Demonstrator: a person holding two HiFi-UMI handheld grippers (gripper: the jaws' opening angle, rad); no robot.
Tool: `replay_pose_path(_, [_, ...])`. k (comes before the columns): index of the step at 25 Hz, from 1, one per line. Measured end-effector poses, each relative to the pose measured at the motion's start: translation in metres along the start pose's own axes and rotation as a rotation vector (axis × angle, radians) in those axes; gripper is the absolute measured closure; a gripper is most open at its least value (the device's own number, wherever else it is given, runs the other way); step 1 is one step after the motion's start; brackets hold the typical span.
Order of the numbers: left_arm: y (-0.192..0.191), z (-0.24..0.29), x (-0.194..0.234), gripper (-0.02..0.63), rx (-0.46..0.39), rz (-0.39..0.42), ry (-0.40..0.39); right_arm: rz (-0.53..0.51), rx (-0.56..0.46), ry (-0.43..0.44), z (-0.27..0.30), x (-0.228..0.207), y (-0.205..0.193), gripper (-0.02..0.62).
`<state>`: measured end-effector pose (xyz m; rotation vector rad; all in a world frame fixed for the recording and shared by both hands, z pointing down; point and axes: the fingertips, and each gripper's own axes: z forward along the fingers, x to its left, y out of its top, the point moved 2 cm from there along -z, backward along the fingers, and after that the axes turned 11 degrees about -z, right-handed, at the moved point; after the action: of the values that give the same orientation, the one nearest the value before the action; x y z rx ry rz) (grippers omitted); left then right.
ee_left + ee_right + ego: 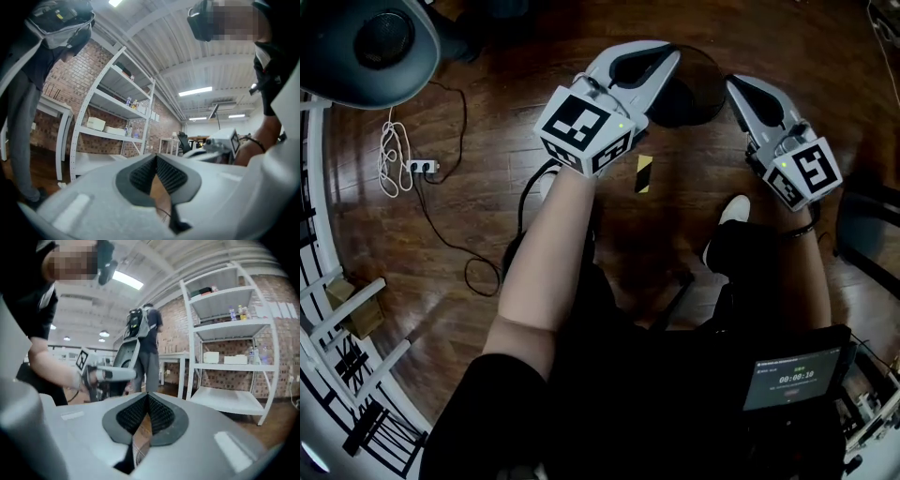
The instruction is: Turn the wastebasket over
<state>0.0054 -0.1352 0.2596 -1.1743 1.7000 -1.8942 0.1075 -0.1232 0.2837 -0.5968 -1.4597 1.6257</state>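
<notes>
left tongs [667,56] closed, empty | right tongs [735,84] closed, empty | wastebasket [694,98] below, between them

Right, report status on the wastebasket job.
Both shut, empty: left hand-held gripper, right hand-held gripper. Dark wastebasket on floor beyond both, neither touching it; which way up unclear. Cable on floor off left, apart from it.

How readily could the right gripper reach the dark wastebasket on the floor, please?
Probably yes: nothing stands between the right gripper and the wastebasket. But the gripper is shut, empty and held level, off the floor, so it must drop and open first.
</notes>
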Motion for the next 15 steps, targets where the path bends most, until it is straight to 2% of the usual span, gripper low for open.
replay_pose_path(3, [-0.010,0.003,-0.010,0.604,0.030,0.019,-0.019,0.059,-0.073,-0.049,-0.021,0.002,0.020,0.586])
replay_pose_path(5, [-0.012,0.004,-0.015,0.604,0.035,0.029,-0.030,0.079,-0.103,-0.064,-0.024,-0.003,0.014,0.586])
replay_pose_path(8, [-0.012,0.019,-0.012,0.604,0.049,0.046,-0.030,0.118,-0.154,-0.087,-0.019,-0.033,0.009,0.586])
replay_pose_path(11, [-0.019,0.034,-0.010,0.604,0.070,0.032,-0.025,0.075,-0.157,-0.069,-0.012,-0.050,0.011,0.586])
replay_pose_path(15, [-0.026,0.026,-0.017,0.604,0.077,0.031,-0.035,0.036,-0.159,-0.029,-0.005,-0.032,0.016,0.586])
